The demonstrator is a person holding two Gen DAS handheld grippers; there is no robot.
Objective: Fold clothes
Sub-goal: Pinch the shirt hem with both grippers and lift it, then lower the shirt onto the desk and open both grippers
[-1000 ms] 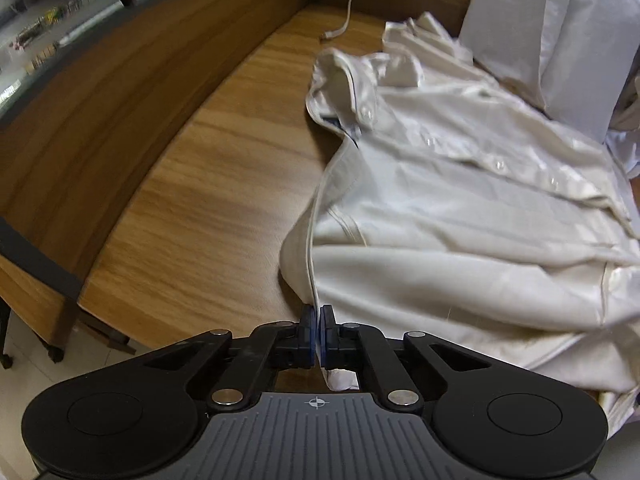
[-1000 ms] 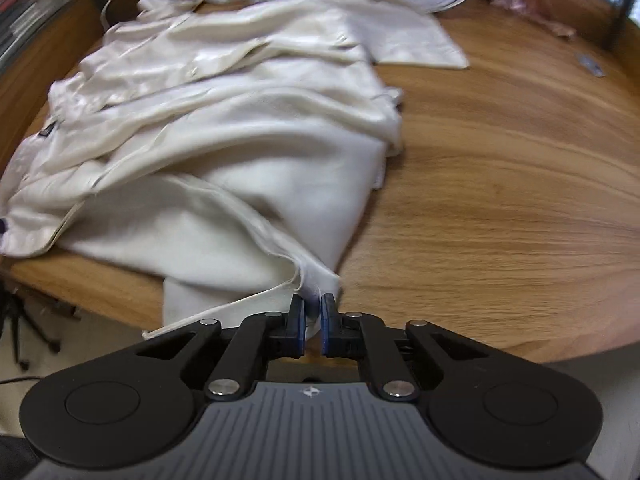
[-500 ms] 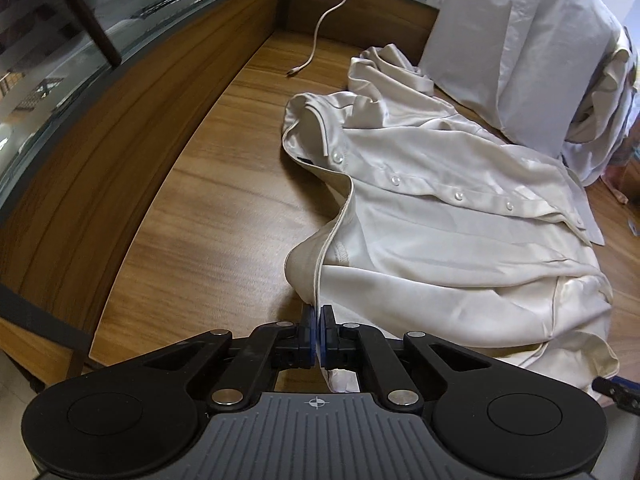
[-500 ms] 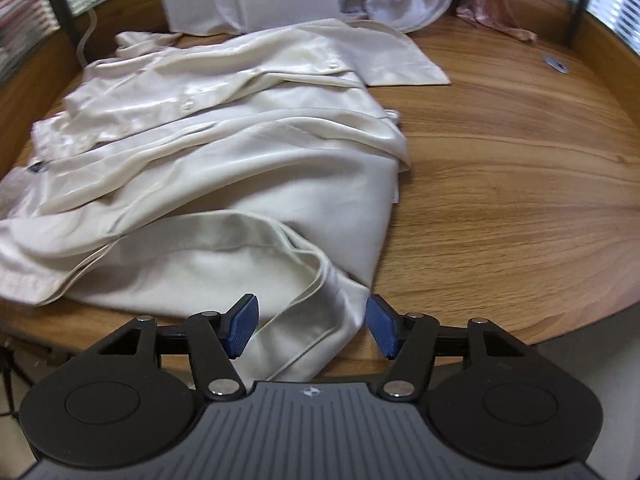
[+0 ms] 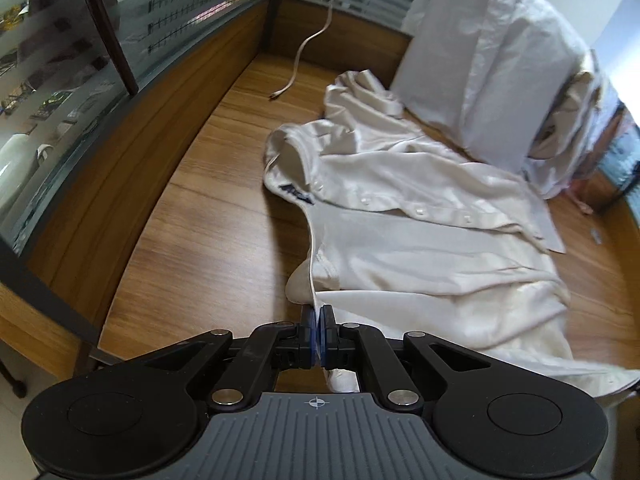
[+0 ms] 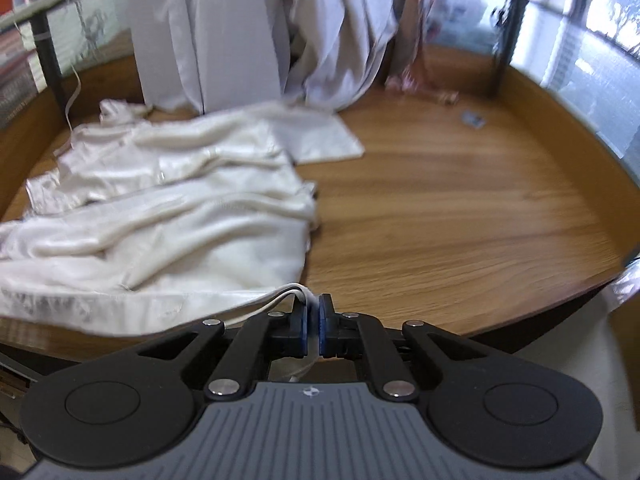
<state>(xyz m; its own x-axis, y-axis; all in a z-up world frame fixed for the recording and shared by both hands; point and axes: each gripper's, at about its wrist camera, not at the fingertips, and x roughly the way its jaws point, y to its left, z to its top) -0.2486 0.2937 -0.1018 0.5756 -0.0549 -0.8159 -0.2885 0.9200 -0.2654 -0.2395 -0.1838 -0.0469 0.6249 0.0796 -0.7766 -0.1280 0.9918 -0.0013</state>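
Spanning most of both views, the wooden bench (image 6: 460, 208) has a raised wooden wall along its left and far sides, topped by glass panels (image 5: 72, 80). Open bare wood lies to the right of the cream shirt (image 6: 168, 220) in the right wrist view, and a narrower bare strip runs between the shirt (image 5: 420, 256) and the left wall. The near bench edge curves just ahead of both grippers.

The shirt lies crumpled on the bench, collar toward the far left, button placket visible. The left gripper (image 5: 318, 334) has its fingers clenched on a near edge of the shirt. The right gripper (image 6: 313, 330) has its fingers clenched on a white-piped hem of the same shirt.

A dark label (image 5: 296, 194) sits inside the collar; its writing cannot be read. White garments (image 5: 488, 64) are heaped behind. A white cable (image 5: 304, 52) trails onto the far bench.
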